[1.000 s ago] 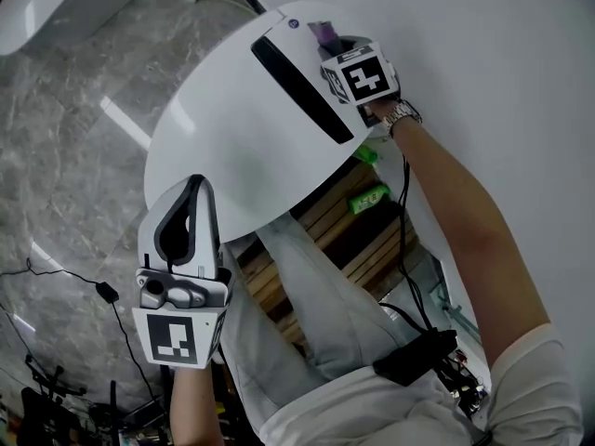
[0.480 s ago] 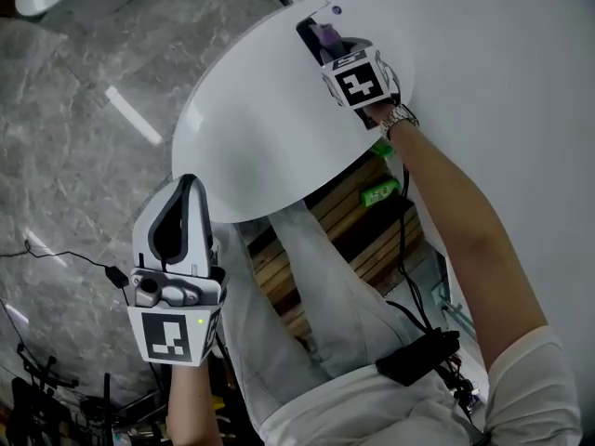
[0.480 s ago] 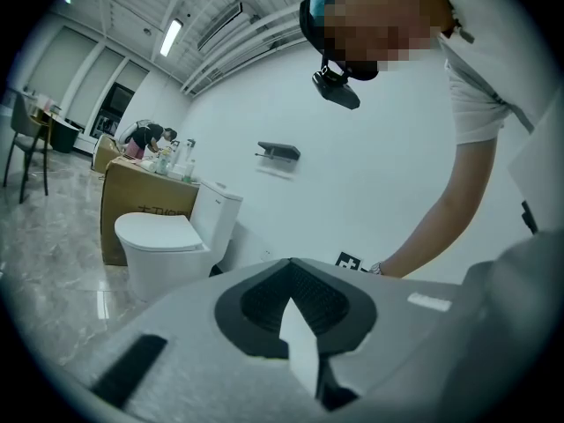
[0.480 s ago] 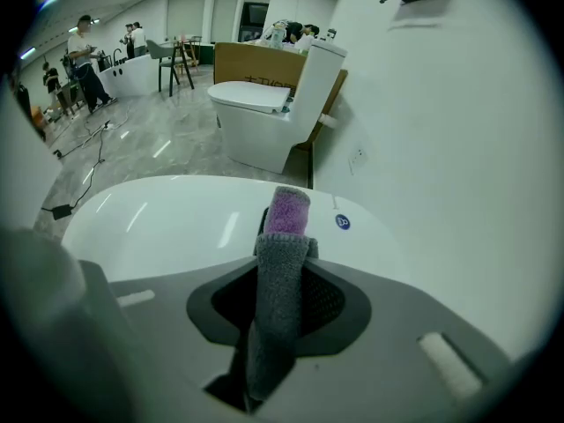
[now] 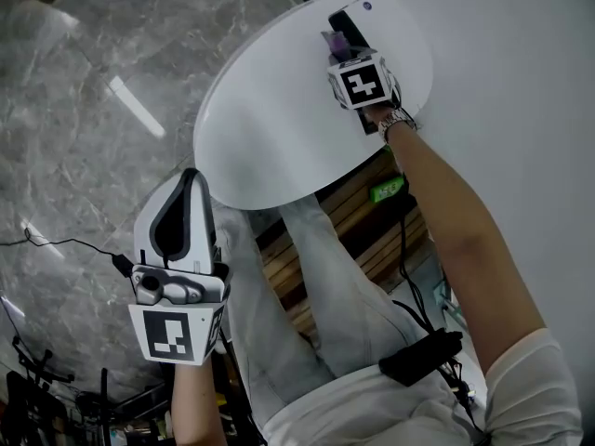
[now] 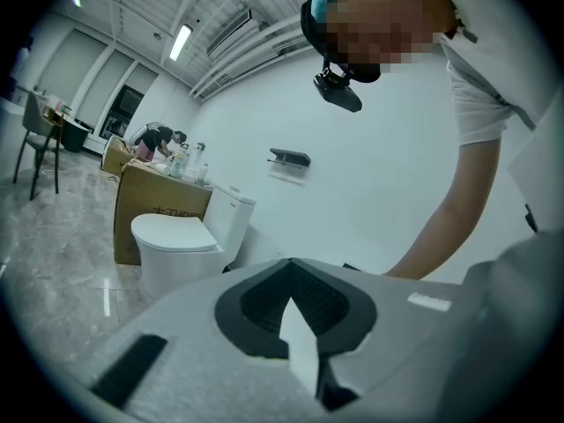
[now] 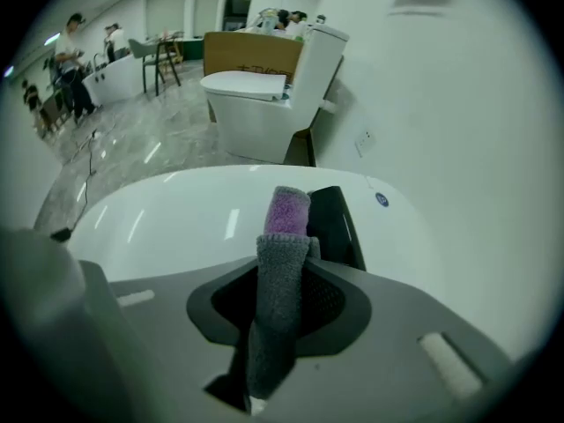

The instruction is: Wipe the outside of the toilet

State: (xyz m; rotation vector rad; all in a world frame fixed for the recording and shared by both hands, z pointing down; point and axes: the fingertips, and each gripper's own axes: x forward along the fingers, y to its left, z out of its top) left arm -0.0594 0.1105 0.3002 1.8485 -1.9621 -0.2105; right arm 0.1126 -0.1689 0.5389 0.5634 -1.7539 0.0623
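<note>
My right gripper (image 5: 346, 46) is clamping a folded grey-and-purple fleece cloth (image 7: 284, 263) between its jaws. I am holding the cloth's purple tip at the rear of the glossy white oval toilet lid (image 5: 279, 128), just beside the black rectangular strip (image 7: 333, 223). Contact with the lid cannot be confirmed.

My left gripper (image 5: 191, 182) is hanging well apart from the toilet, jaws together and empty.

Assessment: wiping is proceeding on the lid's back portion. No residue or streaks are showing, so wiped area cannot be verified. The toilet's sides and base are hidden below the lid and appear outstanding.
</note>
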